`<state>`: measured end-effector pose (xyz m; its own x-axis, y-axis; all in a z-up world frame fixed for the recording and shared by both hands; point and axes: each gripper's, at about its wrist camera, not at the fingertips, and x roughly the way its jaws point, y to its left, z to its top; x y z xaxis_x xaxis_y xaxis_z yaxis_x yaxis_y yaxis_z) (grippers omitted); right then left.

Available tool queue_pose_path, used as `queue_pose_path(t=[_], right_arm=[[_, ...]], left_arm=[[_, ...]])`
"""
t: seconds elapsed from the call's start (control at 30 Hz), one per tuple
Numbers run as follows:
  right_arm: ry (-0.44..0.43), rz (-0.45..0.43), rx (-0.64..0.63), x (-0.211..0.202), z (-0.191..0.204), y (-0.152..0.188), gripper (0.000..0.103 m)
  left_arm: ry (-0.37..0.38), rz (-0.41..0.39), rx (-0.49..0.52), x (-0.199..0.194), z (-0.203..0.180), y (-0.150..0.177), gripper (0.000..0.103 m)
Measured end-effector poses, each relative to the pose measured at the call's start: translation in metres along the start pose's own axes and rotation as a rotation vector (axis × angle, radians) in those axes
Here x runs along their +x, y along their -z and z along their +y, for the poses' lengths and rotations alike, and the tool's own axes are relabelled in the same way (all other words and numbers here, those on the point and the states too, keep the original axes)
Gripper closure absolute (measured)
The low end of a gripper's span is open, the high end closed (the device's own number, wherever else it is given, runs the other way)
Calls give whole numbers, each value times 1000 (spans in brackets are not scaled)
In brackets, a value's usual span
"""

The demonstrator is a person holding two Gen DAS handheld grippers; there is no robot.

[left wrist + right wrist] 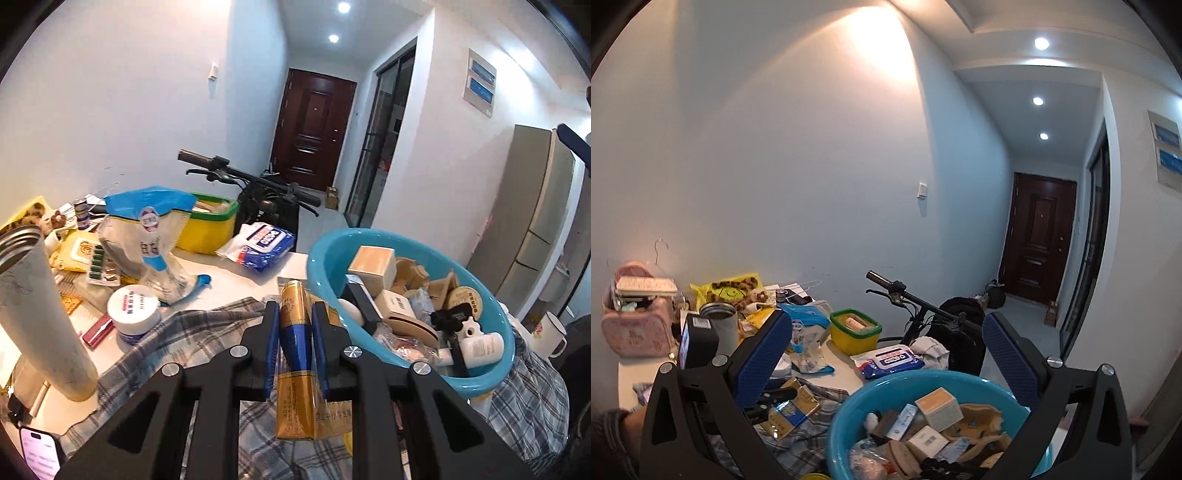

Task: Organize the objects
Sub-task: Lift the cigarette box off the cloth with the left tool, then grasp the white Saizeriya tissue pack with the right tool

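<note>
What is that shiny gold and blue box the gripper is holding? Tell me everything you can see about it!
The gold and blue box is a slim, glossy carton, like coated cardboard, gold at both ends with a deep blue band across the middle and small printed writing near the close end. The left gripper is shut on it, its blue pads pressing both sides. It points away from the camera, over the plaid cloth, beside the teal basin. It looks whole and closed.

Basin (484,380) apparently right of tumbler (40,317)
</note>
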<state>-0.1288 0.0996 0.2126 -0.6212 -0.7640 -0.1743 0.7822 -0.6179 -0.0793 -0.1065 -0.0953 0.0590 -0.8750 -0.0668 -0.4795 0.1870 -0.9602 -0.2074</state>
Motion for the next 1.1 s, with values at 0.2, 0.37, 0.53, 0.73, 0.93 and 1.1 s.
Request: queue_pose_path(t=[0.2, 0.37, 0.53, 0.73, 0.93, 1.1], right_arm=[[74, 264, 242, -29, 18, 38, 0], [134, 389, 445, -38, 30, 137, 0], [225, 556, 487, 2, 24, 210, 1], [255, 667, 493, 27, 22, 243, 39], [235, 632, 519, 16, 17, 242, 52], [213, 607, 494, 13, 22, 234, 52]], left_arm=[[17, -8, -36, -4, 11, -2, 84], [46, -7, -36, -5, 8, -1, 84], [64, -13, -29, -7, 5, -1, 84], [53, -15, -21, -7, 6, -2, 84], [73, -27, -26, -12, 7, -3, 84], [67, -31, -27, -14, 7, -3, 84]])
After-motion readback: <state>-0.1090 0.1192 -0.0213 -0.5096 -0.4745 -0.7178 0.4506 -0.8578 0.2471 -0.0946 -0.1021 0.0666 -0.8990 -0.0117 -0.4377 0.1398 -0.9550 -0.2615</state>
